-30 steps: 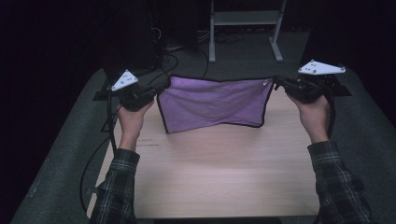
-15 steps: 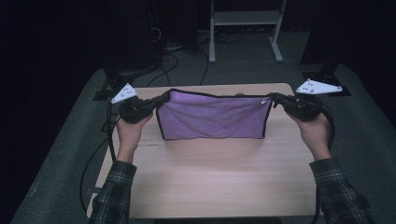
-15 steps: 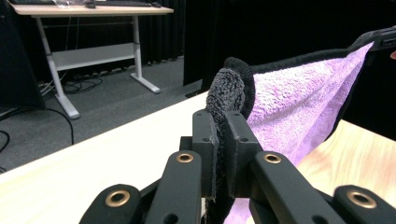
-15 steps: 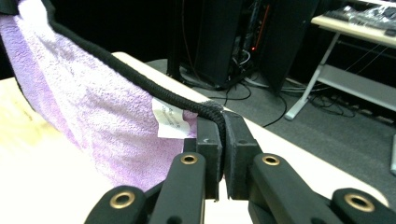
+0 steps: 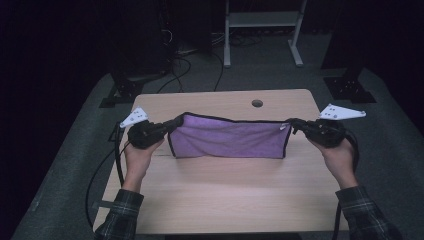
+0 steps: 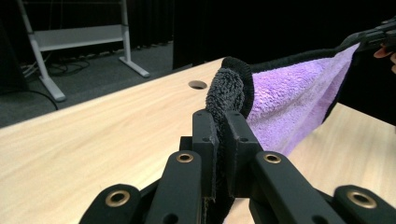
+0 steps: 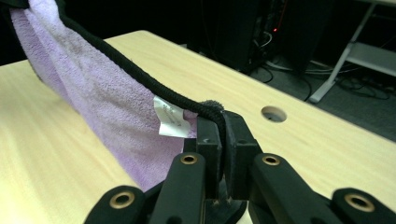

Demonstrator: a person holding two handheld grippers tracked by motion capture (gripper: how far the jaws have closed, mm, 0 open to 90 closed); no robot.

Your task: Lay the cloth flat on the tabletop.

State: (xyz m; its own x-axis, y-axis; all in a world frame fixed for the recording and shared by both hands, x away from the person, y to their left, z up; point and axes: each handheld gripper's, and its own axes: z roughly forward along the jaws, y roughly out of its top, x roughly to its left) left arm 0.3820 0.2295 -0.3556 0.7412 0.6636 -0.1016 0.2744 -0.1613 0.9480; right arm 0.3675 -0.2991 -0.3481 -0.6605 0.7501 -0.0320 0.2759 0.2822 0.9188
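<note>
A purple towel (image 5: 232,140) with black edging hangs stretched between the two grippers over the middle of the table (image 5: 225,200). The left gripper (image 5: 167,127) pinches the towel's upper corner at 9 o'clock, and the right gripper (image 5: 294,125) pinches the opposite upper corner at 3 o'clock. The top hem runs nearly straight between them, sagging a little, and the cloth drops from it toward the tabletop; whether the bottom edge touches the wood cannot be told.

In the left gripper view the jaws are clamped tight on a bunched corner of the towel (image 6: 299,100), with dark fluffy pile bulging up out of the left gripper (image 6: 220,140) toward 12 o'clock. The purple face stretches away toward 2 o'clock, where the other gripper holds it.

In the right gripper view the jaws are closed on the black hem, the right gripper (image 7: 223,144) gripping just beside a small white tag (image 7: 170,119) at 10 o'clock from the tips. The towel (image 7: 88,98) runs off toward 10 o'clock.

A round hole (image 5: 257,103) sits in the table at 12 o'clock, beyond the towel. Each hand wears a plaid sleeve (image 5: 120,215).
</note>
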